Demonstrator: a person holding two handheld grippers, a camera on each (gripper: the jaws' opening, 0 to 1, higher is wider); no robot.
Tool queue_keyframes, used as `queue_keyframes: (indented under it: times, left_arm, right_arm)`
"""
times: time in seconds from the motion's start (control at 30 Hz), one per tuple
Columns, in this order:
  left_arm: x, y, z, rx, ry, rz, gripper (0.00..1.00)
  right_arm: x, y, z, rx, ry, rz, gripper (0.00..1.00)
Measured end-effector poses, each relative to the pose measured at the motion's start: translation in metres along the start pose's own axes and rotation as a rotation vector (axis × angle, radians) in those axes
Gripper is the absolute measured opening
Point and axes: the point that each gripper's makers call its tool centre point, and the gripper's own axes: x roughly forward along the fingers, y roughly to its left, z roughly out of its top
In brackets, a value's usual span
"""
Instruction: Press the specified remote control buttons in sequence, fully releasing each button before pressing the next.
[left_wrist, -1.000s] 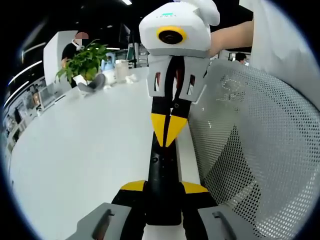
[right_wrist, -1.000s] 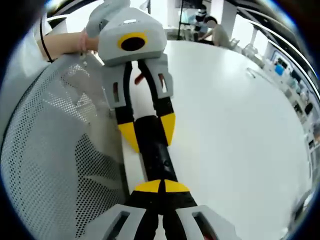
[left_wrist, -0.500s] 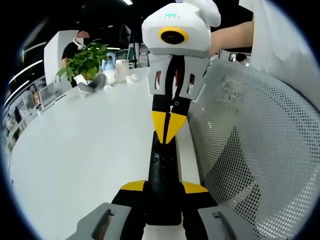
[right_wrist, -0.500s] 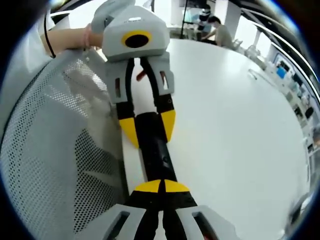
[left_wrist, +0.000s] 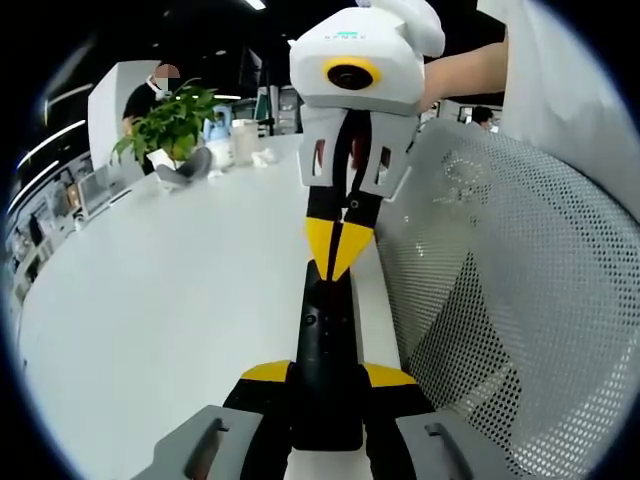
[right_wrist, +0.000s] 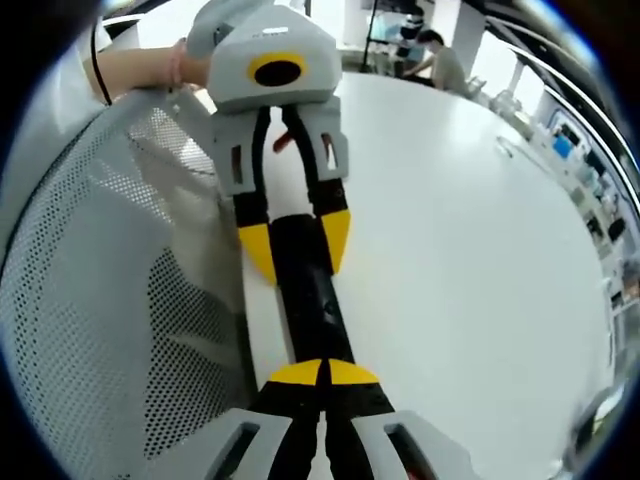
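Left gripper (left_wrist: 328, 372) clamps the black remote control (left_wrist: 327, 330) over the white tabletop (left_wrist: 160, 300) — right gripper (right_wrist: 322, 372), jaws closed, tips touching it.

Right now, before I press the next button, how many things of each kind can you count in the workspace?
Yellow-tipped two-jaw grippers: 2 (left gripper, right gripper)
Slim black plastic remote control: 1
White perforated mesh chair back: 1
Green leafy potted plant: 1
White smooth table: 1
Total: 6
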Motion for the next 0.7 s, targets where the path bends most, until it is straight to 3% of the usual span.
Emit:
queue_keyframes:
  times: [0.27,0.37,0.5,0.57,0.6,0.7]
  left_arm:
    - [0.0003,0.0001,-0.0001,-0.001,0.0,-0.001,0.25]
    - [0.0001,0.0,0.0001,-0.002,0.0,-0.001,0.25]
    - [0.0,-0.0002,0.0003,-0.001,0.0,0.0,0.25]
    - [0.0001,-0.0001,0.0001,-0.001,0.0,0.0,0.25]
    - [0.0002,-0.0001,0.0,-0.001,0.0,0.0,0.25]
    - [0.0001,-0.0001,0.0002,0.0,0.0,0.0,0.25]
  right_arm:
    - [0.0012,0.0009,-0.0004,-0.131,0.067,-0.021,0.0]
    - [0.001,-0.0001,-0.001,-0.125,0.064,-0.03,0.0]
    - [0.0001,-0.0017,0.0,0.009,-0.002,-0.039,0.0]
    - [-0.0014,-0.003,0.0015,0.13,-0.07,-0.021,0.0]
    - [-0.0023,-0.004,0.002,0.236,-0.119,-0.001,0.0]
    - [-0.0028,-0.0063,0.004,0.377,-0.206,0.027,0.0]
